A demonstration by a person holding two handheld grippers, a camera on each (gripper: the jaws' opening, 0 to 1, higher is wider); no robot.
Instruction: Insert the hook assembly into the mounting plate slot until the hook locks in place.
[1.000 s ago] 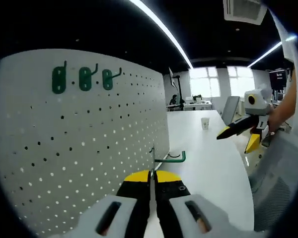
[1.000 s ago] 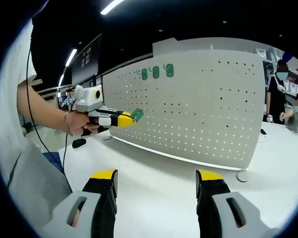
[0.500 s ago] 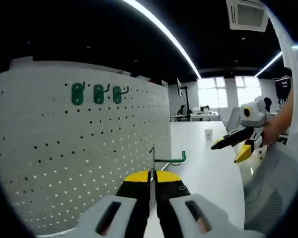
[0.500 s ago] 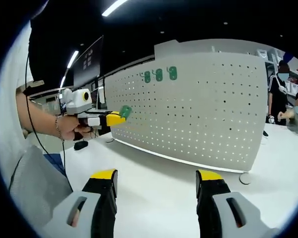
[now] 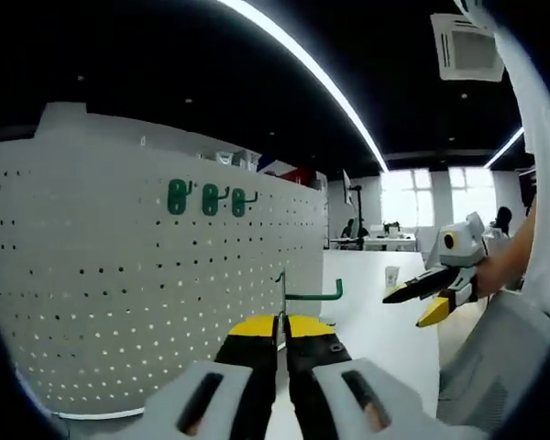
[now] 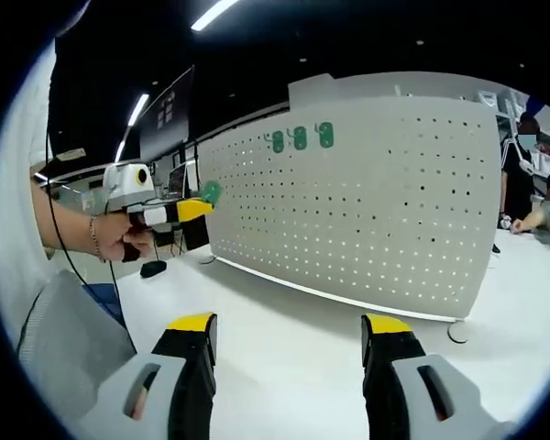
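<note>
Now the left claw (image 5: 280,332) has drawn back from the board (image 5: 119,302): in the left gripper view the board sits farther ahead than a second ago, and in the right gripper view that claw (image 6: 194,209) has slid away from the board's face toward its near edge. Its jaws are pinched shut on the hook (image 5: 310,295), which juts just ahead of the tips, clear of the holes. Three hooks (image 5: 211,198) already hang high on the board. The right claw (image 6: 289,330) is spread wide, empty, over the worktop (image 6: 284,312). Insertion is not begun; this looks like re-aiming.
</note>
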